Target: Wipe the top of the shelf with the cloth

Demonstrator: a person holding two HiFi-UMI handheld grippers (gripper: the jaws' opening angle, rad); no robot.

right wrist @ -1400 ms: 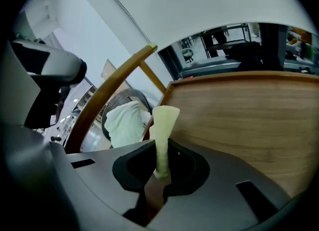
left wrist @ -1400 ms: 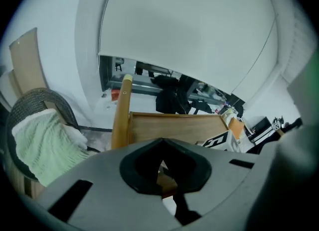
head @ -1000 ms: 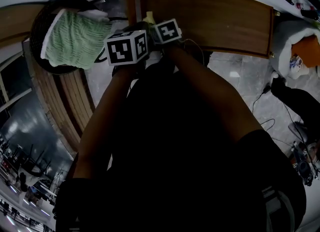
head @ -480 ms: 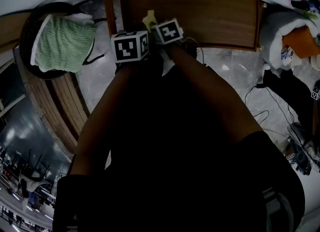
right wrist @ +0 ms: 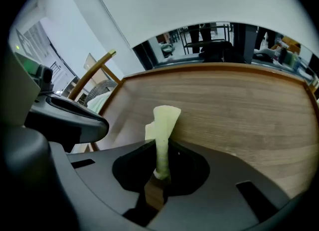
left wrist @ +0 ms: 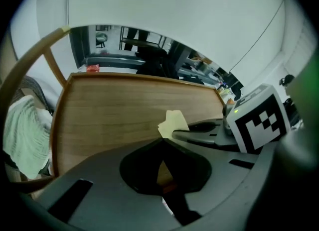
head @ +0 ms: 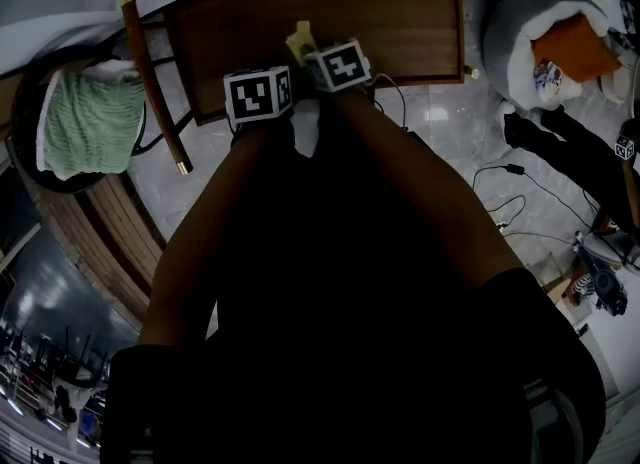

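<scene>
The cloth [right wrist: 163,125], a pale yellow strip, is pinched in the right claw [right wrist: 160,150]. Its long axis points to 12 o'clock over the near edge of the shelf top [right wrist: 239,105], which spreads from 9 to 3 o'clock ahead. Contact with the wood cannot be told. The left claw [left wrist: 160,144], clenched on nothing, sits just beside at 9 o'clock.

Shelf top [head: 400,12] at twelve o'clock; left gripper [head: 258,94] and right gripper [head: 336,64] side by side at its near edge, cloth [head: 299,40] between the right's jaws. Towel [head: 85,124] at nine o'clock.
</scene>
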